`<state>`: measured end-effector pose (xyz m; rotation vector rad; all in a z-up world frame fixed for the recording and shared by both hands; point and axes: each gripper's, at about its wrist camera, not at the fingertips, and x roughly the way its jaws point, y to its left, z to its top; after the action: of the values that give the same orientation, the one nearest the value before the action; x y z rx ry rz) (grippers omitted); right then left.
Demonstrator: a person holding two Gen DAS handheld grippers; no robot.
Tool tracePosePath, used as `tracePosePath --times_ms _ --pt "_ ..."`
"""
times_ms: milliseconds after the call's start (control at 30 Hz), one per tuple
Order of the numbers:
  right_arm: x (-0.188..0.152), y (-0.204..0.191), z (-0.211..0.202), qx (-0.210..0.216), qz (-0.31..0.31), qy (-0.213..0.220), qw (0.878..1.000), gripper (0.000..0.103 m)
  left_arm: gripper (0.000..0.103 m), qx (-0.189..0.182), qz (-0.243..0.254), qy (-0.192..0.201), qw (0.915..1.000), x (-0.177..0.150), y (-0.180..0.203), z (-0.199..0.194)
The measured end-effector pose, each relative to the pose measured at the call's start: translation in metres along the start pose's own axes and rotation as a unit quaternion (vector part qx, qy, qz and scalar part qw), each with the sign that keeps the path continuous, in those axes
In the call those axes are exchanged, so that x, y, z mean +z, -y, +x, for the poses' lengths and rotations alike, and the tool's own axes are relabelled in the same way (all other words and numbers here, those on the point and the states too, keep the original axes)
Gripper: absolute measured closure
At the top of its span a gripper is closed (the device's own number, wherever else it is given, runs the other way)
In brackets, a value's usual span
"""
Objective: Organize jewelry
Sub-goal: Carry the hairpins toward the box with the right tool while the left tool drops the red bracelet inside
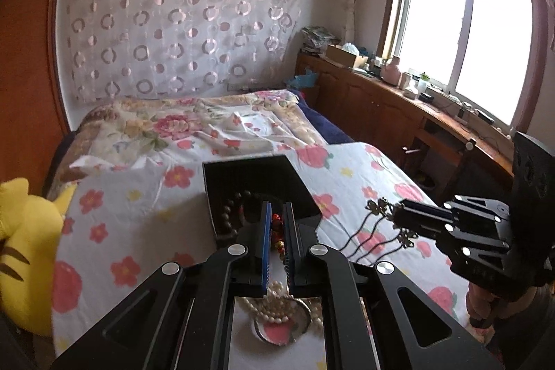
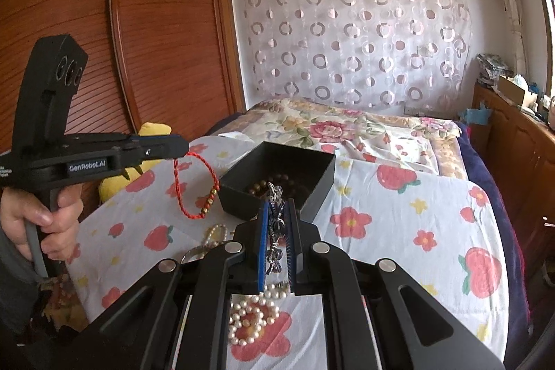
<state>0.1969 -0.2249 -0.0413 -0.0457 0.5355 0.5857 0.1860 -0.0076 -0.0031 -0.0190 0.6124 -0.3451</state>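
Note:
A black open box (image 2: pixel 314 177) stands on the flowered bed sheet and holds a dark bead bracelet (image 2: pixel 277 181). The box also shows in the left wrist view (image 1: pixel 277 169). My left gripper (image 2: pixel 185 146) is shut on a red cord bracelet (image 2: pixel 199 188) that hangs left of the box; in its own view (image 1: pixel 276 224) red beads show between the fingers. My right gripper (image 2: pixel 279 214) is shut on a silver bow-link chain (image 2: pixel 275 231) just before the box; in the left wrist view (image 1: pixel 395 217) the chain (image 1: pixel 374 227) dangles from it. A pearl necklace (image 2: pixel 255 318) lies below.
A metal ring (image 1: pixel 281 328) lies with pearls (image 1: pixel 274 304) under the left gripper. A yellow plush toy (image 1: pixel 24 252) sits at the bed's left edge. A wooden wardrobe (image 2: pixel 138 23) stands left, a wooden cabinet (image 1: pixel 399 113) with clutter runs along the right under the window.

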Motion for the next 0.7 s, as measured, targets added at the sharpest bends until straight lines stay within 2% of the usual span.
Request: tracePosePath --times_ms 333,700 --pt "0.016 0.009 0.006 -0.011 0.002 0.006 1.000 0.093 0.097 0.030 0.011 -0.013 0.9994 0.026 -0.007 0.029" --pt "0.026 0.017 0.019 -0.018 0.008 -0.002 1.000 0.092 0.097 0.055 0.014 -0.047 0.9972 0.024 -0.015 0.076"
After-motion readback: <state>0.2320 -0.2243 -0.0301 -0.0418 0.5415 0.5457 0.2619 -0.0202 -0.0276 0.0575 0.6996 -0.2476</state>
